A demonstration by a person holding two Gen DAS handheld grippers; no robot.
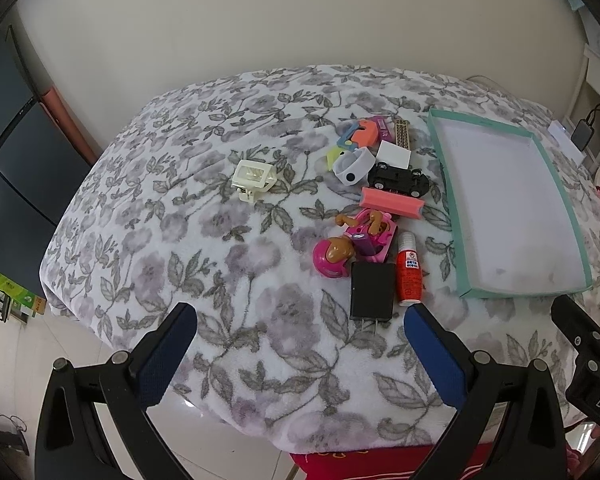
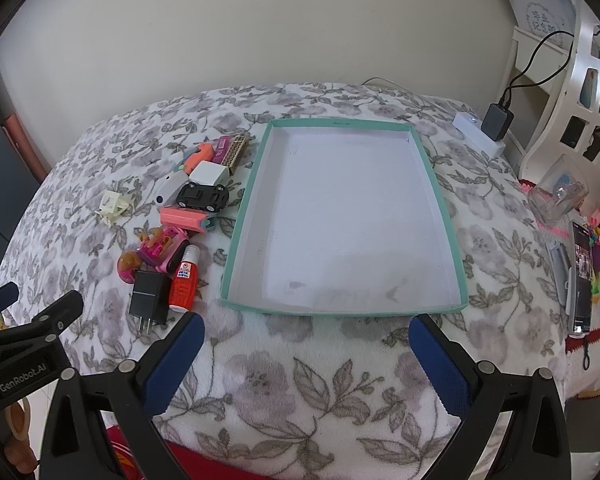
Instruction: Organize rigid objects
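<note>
A shallow teal-rimmed box (image 1: 446, 160) (image 2: 244, 208) with a white empty floor lies on the floral blanket. Left of it lies a cluster of small items: a black charger (image 1: 372, 295) (image 2: 149, 298), a red glue bottle (image 1: 409, 276) (image 2: 184, 282), a pink toy vehicle with a dog figure (image 1: 370, 236) (image 2: 162, 249), a pink bar (image 1: 392, 202) (image 2: 184, 218), a black toy car (image 1: 398, 178) (image 2: 202, 197), a white cube (image 1: 394, 155) (image 2: 209, 174). A cream plastic part (image 1: 254, 178) (image 2: 111, 205) lies apart. My left gripper (image 1: 300, 336) and right gripper (image 2: 306, 344) are open and empty, near the blanket's front edge.
A white power strip with a black adapter (image 2: 496, 122) sits at the back right. A phone (image 2: 582, 280) and a clear cup (image 2: 556, 198) lie at the right edge. Wall behind the table. The left gripper's side shows in the right wrist view (image 2: 24, 344).
</note>
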